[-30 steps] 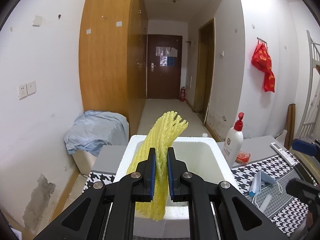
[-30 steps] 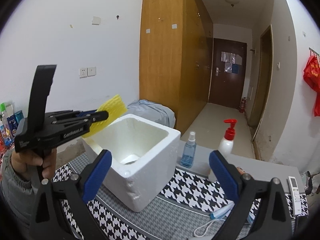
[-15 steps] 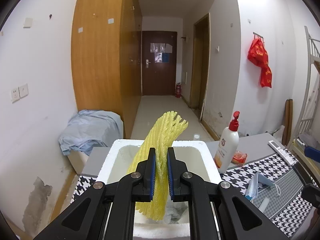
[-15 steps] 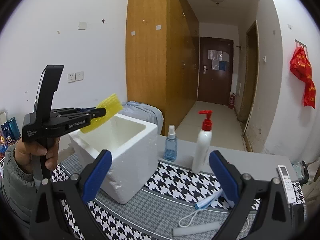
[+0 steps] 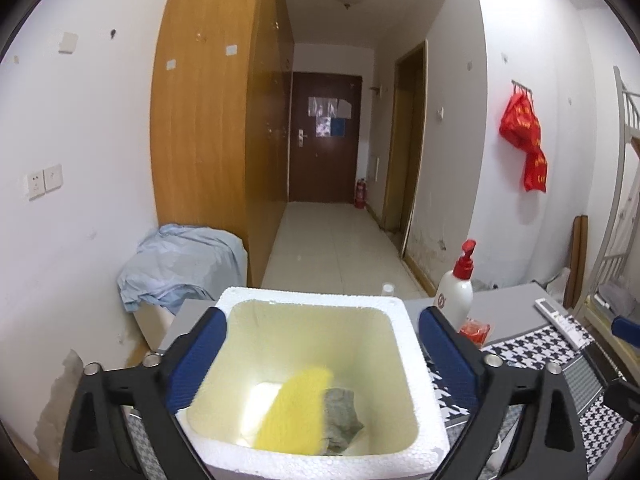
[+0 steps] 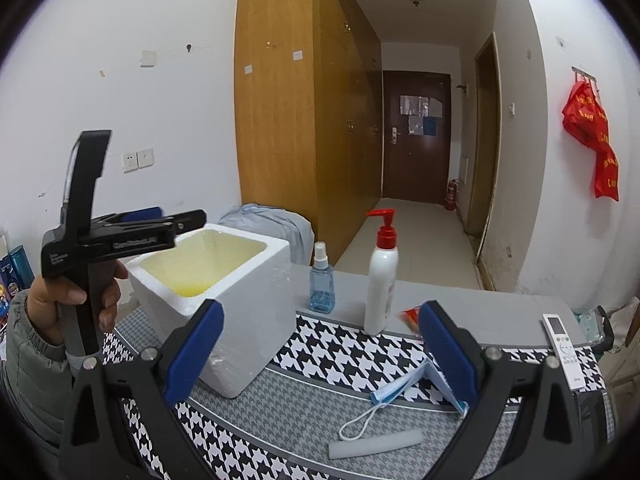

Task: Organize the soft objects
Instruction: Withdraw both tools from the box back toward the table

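Note:
The yellow foam net (image 5: 296,412) lies inside the white foam box (image 5: 404,312), blurred, beside a grey cloth (image 5: 340,412). My left gripper (image 5: 320,356) is open and empty, its blue pads straddling the box top; it also shows in the right wrist view (image 6: 160,220) over the box (image 6: 248,320). My right gripper (image 6: 320,352) is open and empty above the mat. A blue face mask (image 6: 404,388) and a grey foam tube (image 6: 376,444) lie on the checked mat below it.
A white pump bottle (image 6: 382,276) and a blue spray bottle (image 6: 322,280) stand behind the mat. A red packet (image 6: 410,316) and a white remote (image 6: 562,340) lie at the right. A blue cloth-covered bin (image 5: 180,264) stands left of the table.
My left gripper has opened and let go of the yellow foam net, which has dropped into the foam box. The right gripper has shifted slightly right, still open.

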